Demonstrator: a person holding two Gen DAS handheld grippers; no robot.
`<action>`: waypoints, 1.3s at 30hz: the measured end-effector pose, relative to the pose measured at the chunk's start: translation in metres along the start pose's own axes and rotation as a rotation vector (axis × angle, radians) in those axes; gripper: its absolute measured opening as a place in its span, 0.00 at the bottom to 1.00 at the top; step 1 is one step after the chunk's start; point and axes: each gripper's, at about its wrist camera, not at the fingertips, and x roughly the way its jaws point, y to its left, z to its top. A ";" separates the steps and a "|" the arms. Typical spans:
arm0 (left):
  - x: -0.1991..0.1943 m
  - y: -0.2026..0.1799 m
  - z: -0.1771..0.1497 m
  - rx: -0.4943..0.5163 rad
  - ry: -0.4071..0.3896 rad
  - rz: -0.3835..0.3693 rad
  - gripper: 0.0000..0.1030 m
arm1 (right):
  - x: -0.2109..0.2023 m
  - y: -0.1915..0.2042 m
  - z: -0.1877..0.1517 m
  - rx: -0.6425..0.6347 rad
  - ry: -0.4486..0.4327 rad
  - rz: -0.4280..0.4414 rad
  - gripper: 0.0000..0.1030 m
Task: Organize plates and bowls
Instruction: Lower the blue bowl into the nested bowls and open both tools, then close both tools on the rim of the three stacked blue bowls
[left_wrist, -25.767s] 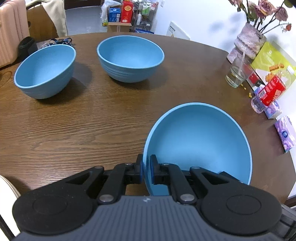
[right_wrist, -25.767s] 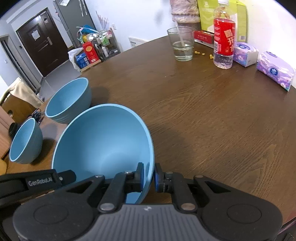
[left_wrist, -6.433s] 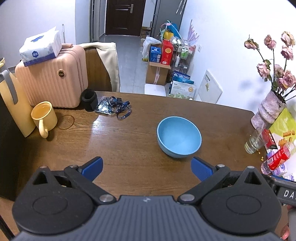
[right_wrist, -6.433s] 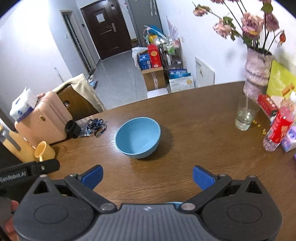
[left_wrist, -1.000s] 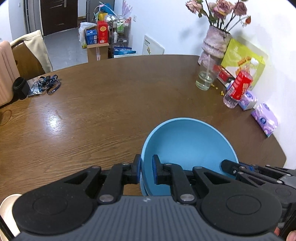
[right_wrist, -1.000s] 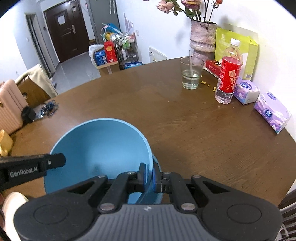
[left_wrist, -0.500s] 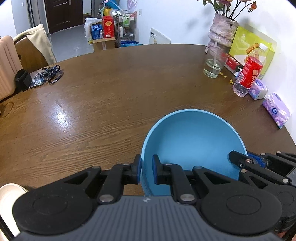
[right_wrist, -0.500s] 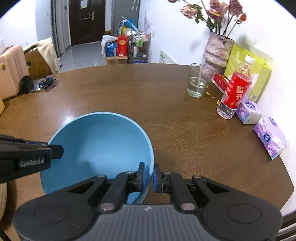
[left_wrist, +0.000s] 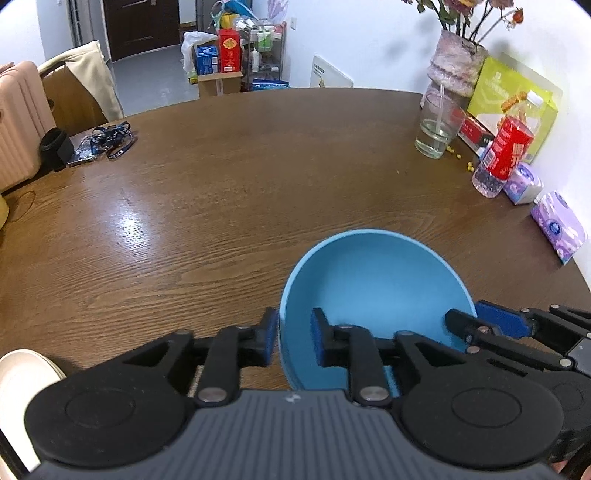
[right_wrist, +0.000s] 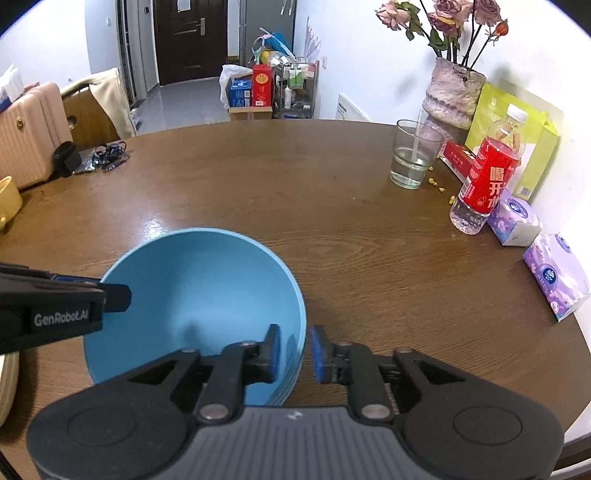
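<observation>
A blue bowl (left_wrist: 376, 284) rests on the brown wooden table (left_wrist: 229, 192), nested in other blue bowls whose edges show beneath it (right_wrist: 291, 384). My left gripper (left_wrist: 293, 338) is open a little, its jaws straddling the bowl's left rim without pressing it. My right gripper (right_wrist: 295, 352) is likewise open a little, straddling the right rim of the bowl (right_wrist: 199, 291). The right gripper also shows at the right of the left wrist view (left_wrist: 491, 321), and the left gripper at the left of the right wrist view (right_wrist: 110, 291).
A glass of water (right_wrist: 413, 158), a red-labelled bottle (right_wrist: 487, 184), tissue packs (right_wrist: 557, 273), a vase (right_wrist: 450, 92) and a green box stand along the table's right edge. A lanyard (left_wrist: 110, 140) and black cup lie far left. A cream plate edge (left_wrist: 18, 384) shows near left.
Both grippers have opened slightly and released the bowl's rim. The bowl has settled onto the stack on the table.
</observation>
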 end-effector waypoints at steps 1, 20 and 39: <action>-0.002 0.002 0.000 -0.009 -0.005 0.002 0.39 | -0.001 -0.003 0.001 0.010 -0.004 0.008 0.36; -0.015 0.020 -0.017 -0.234 -0.001 0.028 1.00 | 0.002 -0.055 -0.008 0.177 0.071 0.174 0.97; 0.026 0.024 -0.029 -0.401 0.106 0.036 0.77 | 0.050 -0.058 0.002 0.108 0.177 0.270 0.76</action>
